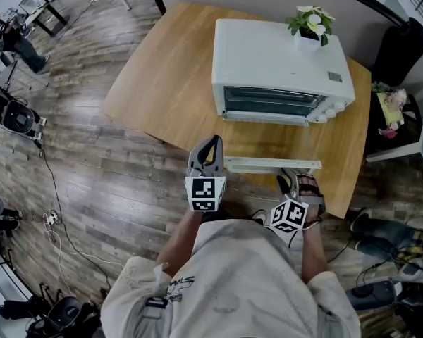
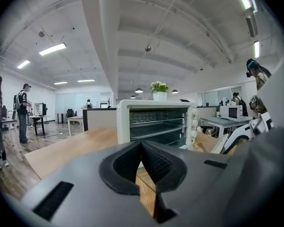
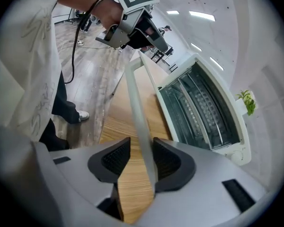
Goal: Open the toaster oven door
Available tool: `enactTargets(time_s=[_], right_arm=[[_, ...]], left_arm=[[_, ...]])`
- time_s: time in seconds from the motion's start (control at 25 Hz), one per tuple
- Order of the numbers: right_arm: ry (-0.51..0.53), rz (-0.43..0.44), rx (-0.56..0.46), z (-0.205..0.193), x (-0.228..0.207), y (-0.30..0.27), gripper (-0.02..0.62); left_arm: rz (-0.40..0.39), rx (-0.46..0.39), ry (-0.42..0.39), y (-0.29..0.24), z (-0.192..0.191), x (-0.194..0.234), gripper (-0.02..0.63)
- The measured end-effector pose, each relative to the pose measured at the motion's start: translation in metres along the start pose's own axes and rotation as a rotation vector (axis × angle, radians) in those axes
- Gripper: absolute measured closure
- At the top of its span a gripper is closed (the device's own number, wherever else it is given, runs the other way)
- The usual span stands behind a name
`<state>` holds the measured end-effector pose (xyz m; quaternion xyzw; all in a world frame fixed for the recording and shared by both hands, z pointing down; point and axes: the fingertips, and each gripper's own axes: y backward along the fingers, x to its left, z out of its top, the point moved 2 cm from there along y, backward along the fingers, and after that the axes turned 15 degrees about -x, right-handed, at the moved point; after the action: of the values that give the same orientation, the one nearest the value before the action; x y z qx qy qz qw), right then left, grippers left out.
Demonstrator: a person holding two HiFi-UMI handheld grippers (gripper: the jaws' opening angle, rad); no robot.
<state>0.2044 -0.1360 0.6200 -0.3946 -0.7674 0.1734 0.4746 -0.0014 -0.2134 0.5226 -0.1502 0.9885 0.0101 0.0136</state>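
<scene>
The oven (image 1: 278,65) sits on the table (image 1: 162,83) with its door (image 1: 271,165) dropped flat toward the person. The door's front bar (image 3: 141,122) runs between the right gripper's (image 3: 142,148) jaws. They stand partly apart around it. The bar lies close to one pad and may just brush it, with a clear gap to the other. The left gripper (image 1: 206,152), pinched closed on nothing, hovers beside the door's left end. The bar's long axis runs side to side, parallel to the oven front.

Head view: steeply down on table (image 1: 169,83). Gripper views: low, near, probably door-level; all share toaster oven (image 1: 275,62).
</scene>
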Motion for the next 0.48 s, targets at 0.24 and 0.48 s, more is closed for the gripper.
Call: enactTargets(time_s=[0.24,0.48], right_arm=[[-0.073,0.028,-0.015,-0.003,0.018,-0.002,0.376],[-0.089,0.020,-0.049,-0.007,0.033,-0.008,0.307]], left_arm=[[-0.023,0.026,-0.014,0.005,-0.008,-0.010,0.591],[-0.044,0.039,-0.025,0.006,-0.012,-0.014,0.590]])
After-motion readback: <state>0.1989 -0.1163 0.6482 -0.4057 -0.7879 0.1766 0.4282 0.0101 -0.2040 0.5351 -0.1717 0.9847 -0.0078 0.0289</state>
